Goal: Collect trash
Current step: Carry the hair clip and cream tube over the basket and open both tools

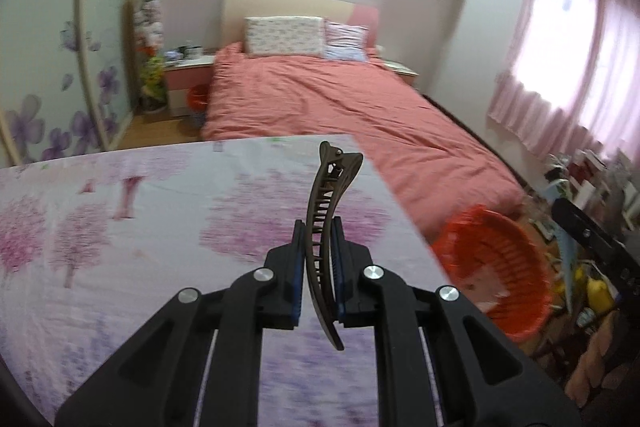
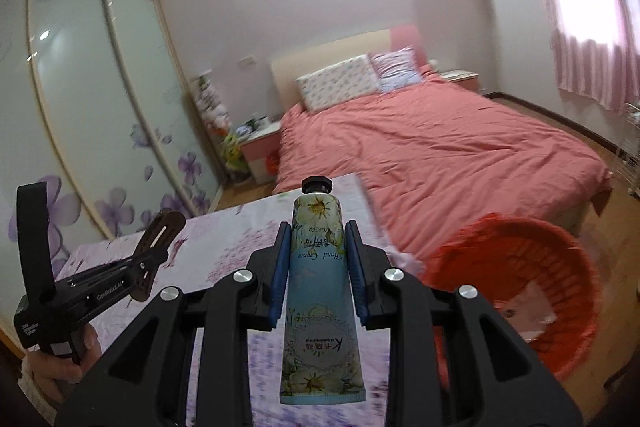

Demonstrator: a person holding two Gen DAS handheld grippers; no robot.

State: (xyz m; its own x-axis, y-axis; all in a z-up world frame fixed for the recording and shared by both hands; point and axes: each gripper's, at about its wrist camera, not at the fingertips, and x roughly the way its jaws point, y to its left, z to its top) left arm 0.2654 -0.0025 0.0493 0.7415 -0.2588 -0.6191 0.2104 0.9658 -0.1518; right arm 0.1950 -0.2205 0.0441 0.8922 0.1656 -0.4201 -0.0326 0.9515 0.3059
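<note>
My left gripper (image 1: 318, 231) is shut on a brown hair clip (image 1: 326, 223), held upright above a table with a floral pink cloth (image 1: 120, 227). My right gripper (image 2: 316, 233) is shut on a hand cream tube (image 2: 318, 291) with a black cap, blue and floral, held above the same cloth (image 2: 224, 251). An orange-red basket (image 1: 496, 263) stands on the floor to the right of the table; it also shows in the right wrist view (image 2: 520, 283), with some paper scraps inside. The left gripper with the clip (image 2: 154, 247) shows at the left of the right wrist view.
A bed with a salmon cover (image 1: 340, 107) lies beyond the table. A wardrobe with flowered sliding doors (image 2: 100, 115) is on the left. A nightstand (image 1: 186, 75) and a small red bin (image 1: 198, 99) stand by the bed. Clutter (image 1: 580, 227) sits at the right under the pink curtains.
</note>
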